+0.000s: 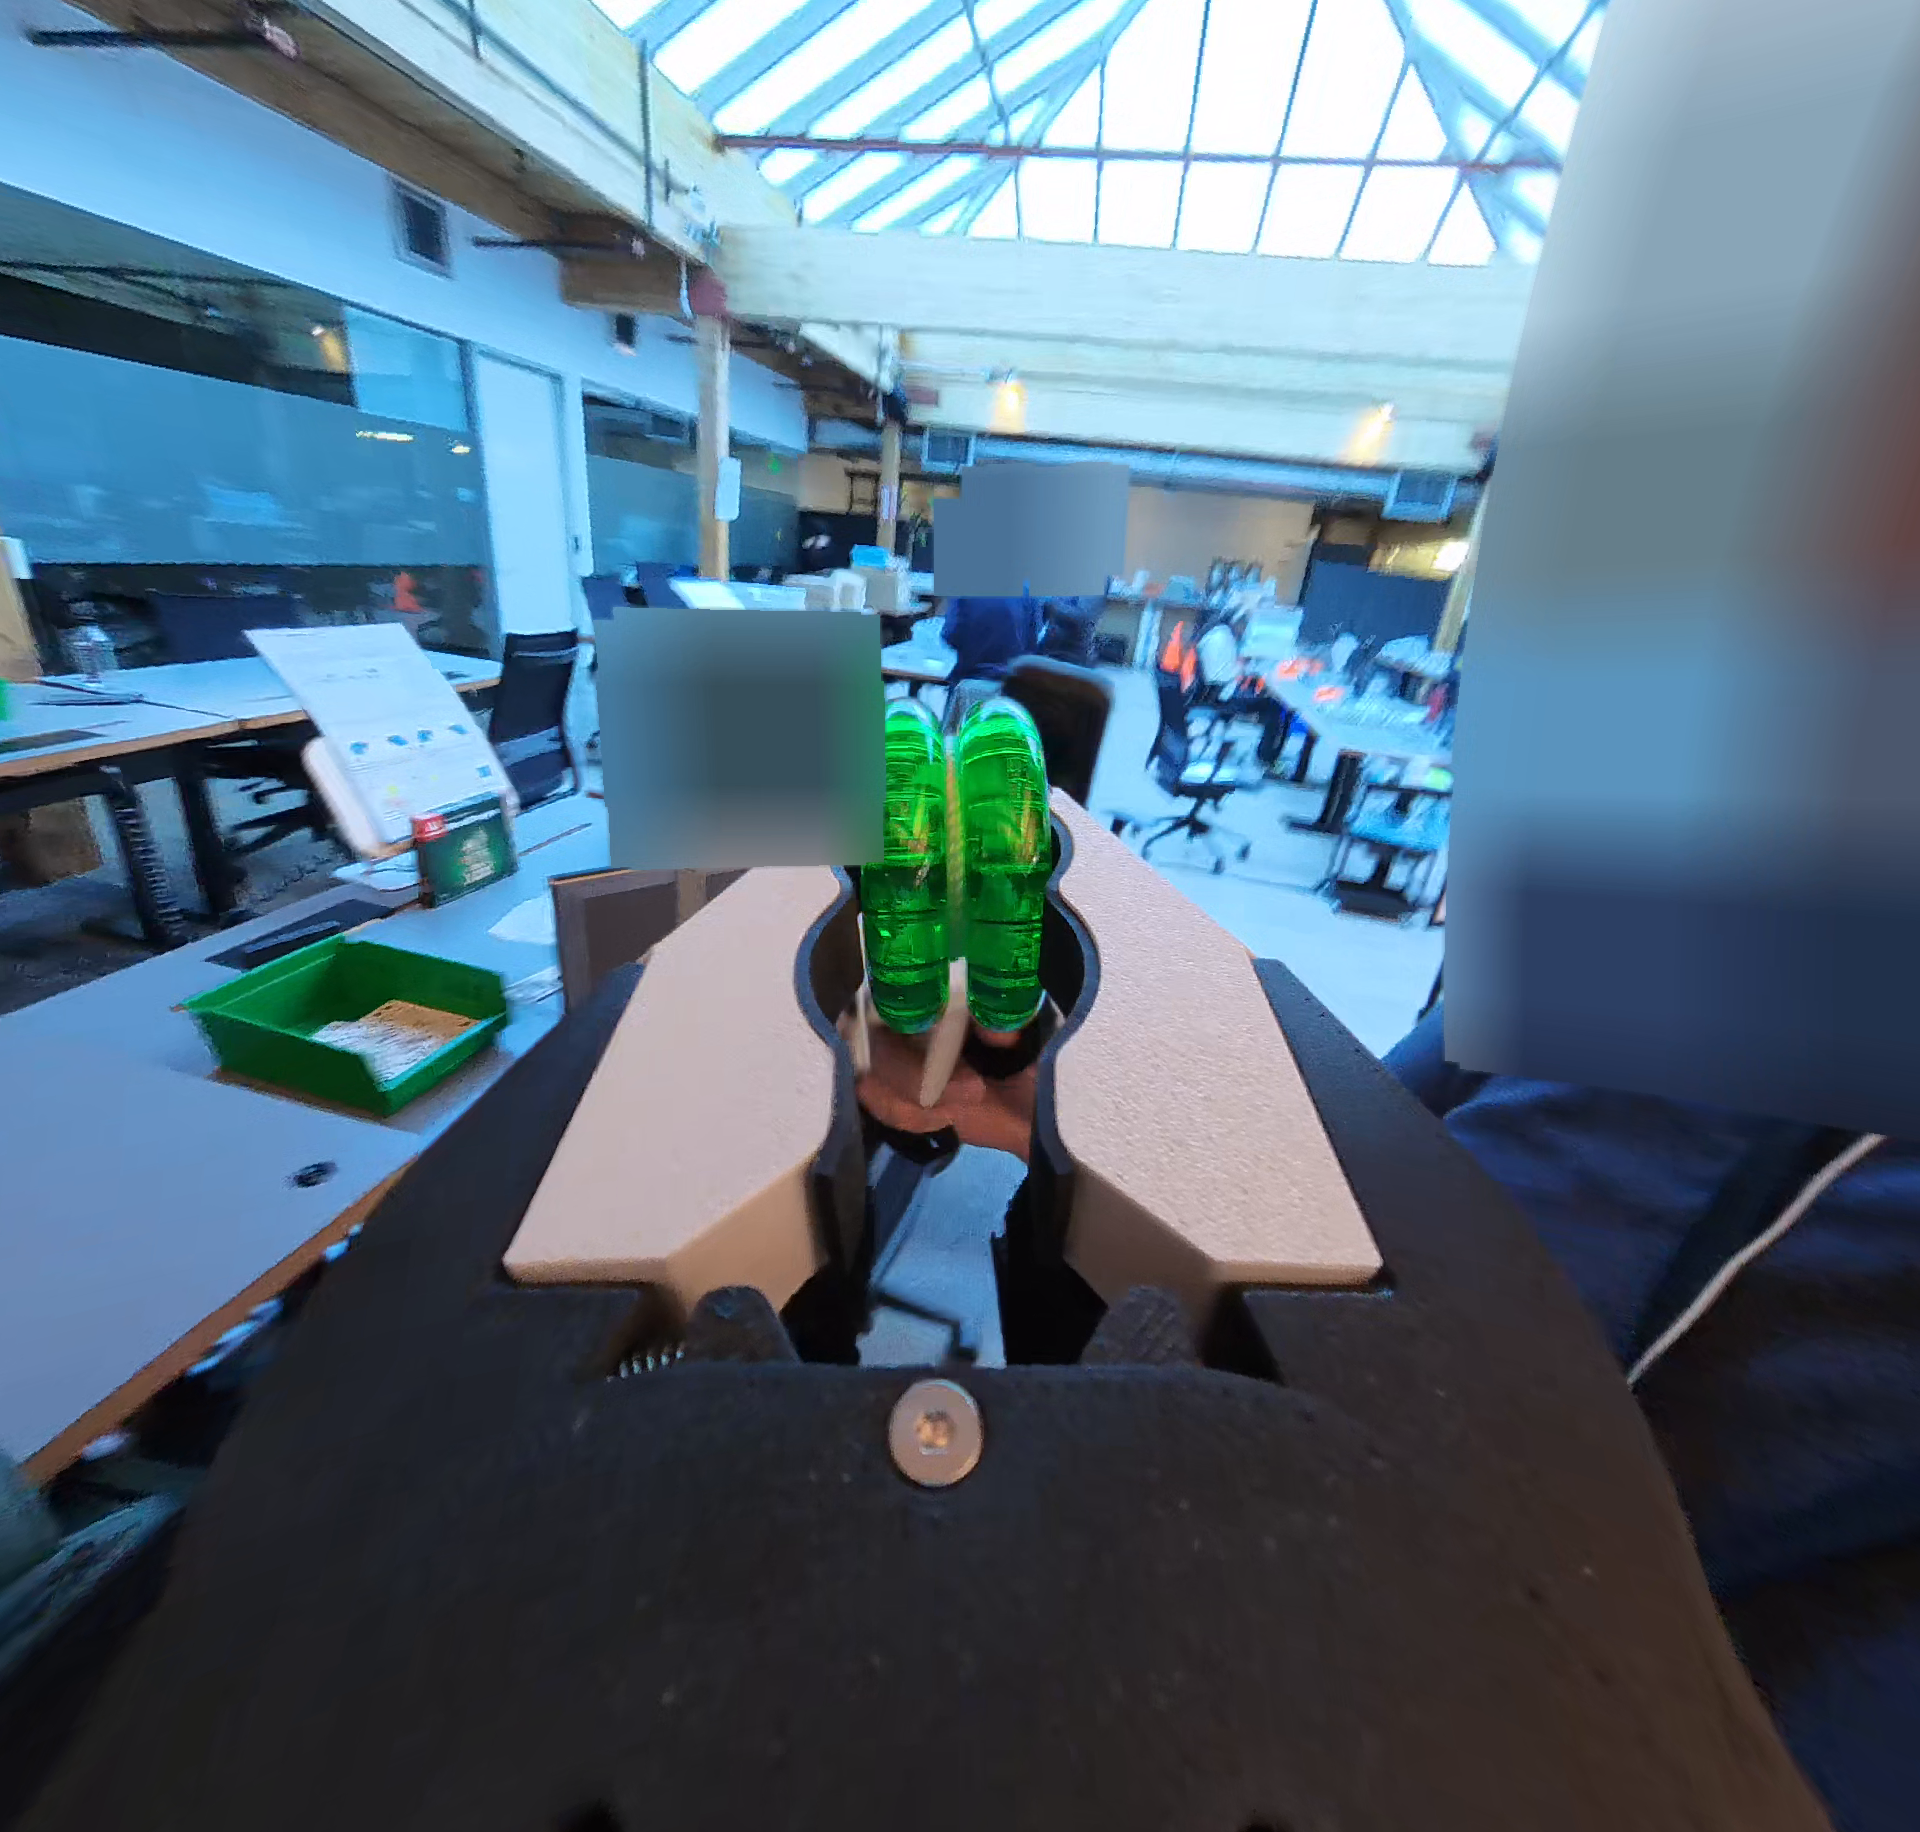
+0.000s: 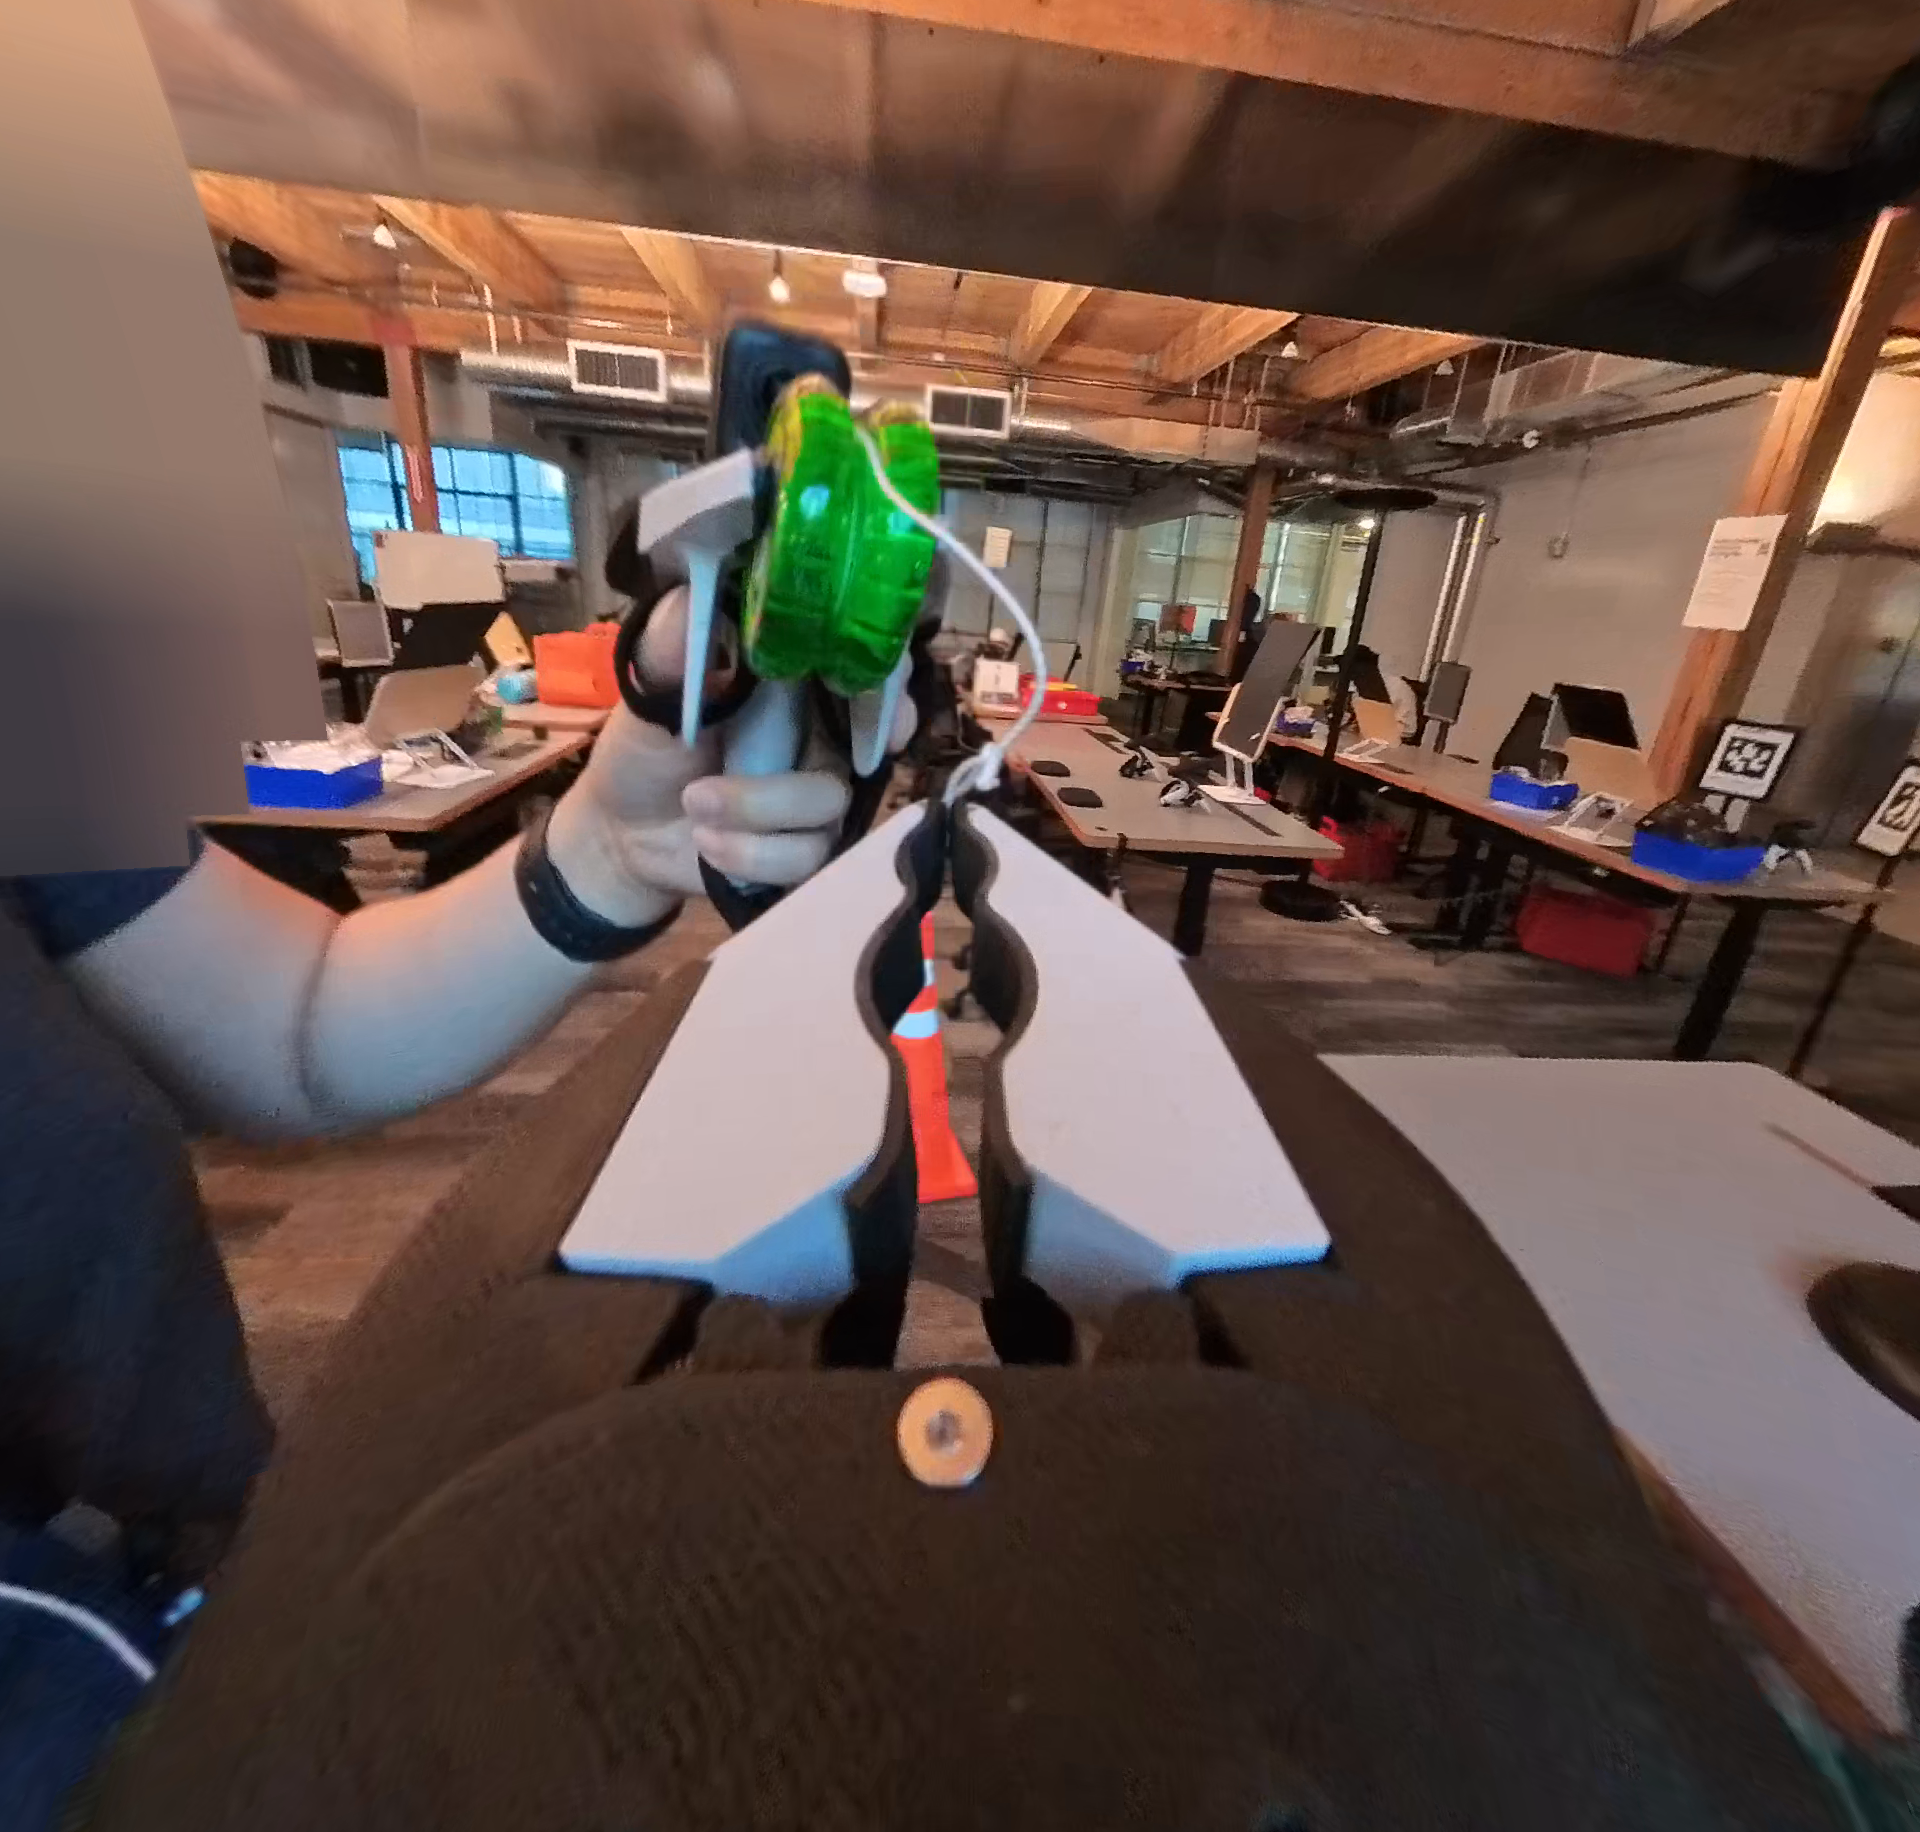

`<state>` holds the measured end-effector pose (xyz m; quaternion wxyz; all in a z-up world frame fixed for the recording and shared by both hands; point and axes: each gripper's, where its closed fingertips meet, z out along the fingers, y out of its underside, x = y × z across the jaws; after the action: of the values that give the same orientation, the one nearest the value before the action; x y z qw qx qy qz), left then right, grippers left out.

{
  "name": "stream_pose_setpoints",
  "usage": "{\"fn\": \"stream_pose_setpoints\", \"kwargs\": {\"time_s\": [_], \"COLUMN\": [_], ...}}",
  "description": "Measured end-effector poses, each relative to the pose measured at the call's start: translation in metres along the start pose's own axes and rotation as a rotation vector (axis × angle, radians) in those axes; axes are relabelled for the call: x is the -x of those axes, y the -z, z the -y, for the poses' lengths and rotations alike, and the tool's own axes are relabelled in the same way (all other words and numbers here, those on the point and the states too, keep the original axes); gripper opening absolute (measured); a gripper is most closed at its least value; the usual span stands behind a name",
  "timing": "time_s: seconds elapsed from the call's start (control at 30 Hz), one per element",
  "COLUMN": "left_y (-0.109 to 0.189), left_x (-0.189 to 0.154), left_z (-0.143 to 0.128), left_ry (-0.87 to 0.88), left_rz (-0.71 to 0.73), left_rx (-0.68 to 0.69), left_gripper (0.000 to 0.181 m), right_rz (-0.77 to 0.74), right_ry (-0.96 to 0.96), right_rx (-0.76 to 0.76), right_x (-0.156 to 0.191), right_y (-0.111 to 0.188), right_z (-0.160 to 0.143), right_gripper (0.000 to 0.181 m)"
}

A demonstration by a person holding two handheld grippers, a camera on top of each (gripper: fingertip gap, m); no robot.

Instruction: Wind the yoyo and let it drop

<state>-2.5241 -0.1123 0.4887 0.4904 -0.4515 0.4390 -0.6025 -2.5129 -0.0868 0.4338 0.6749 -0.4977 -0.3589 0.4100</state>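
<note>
A clear green yoyo (image 1: 954, 868) sits between the fingers of my left gripper (image 1: 951, 883), which is shut on its two halves and holds it up in the air. In the right wrist view the same yoyo (image 2: 840, 556) shows up and to the left, held in the left gripper by a person's hand (image 2: 717, 806). A white string (image 2: 1003, 619) runs from the yoyo's groove down to my right gripper (image 2: 951, 826), which is shut on the string's knotted end at its fingertips.
A grey desk (image 1: 156, 1138) with a green tray (image 1: 348, 1019) lies to the left. A white tabletop (image 2: 1621, 1263) lies at the right. An orange cone (image 2: 930, 1096) stands on the floor ahead. Desks, chairs and people fill the room behind.
</note>
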Motion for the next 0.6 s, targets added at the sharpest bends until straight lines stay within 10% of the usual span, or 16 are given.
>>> {"fn": "stream_pose_setpoints", "kwargs": {"time_s": [0.3, 0.6], "left_y": [0.005, 0.006], "left_x": [0.025, 0.028], "left_z": [-0.020, -0.023], "left_ry": [0.026, 0.142], "left_rz": [0.225, 0.277], "left_rx": [-0.036, -0.079], "left_gripper": [0.028, 0.028], "right_rz": [0.175, 0.064], "right_ry": [-0.361, -0.260], "right_rx": [-0.120, -0.017], "right_x": [0.009, 0.005], "right_y": [0.008, -0.004], "right_z": [0.030, 0.020], "right_gripper": [0.000, 0.000]}}
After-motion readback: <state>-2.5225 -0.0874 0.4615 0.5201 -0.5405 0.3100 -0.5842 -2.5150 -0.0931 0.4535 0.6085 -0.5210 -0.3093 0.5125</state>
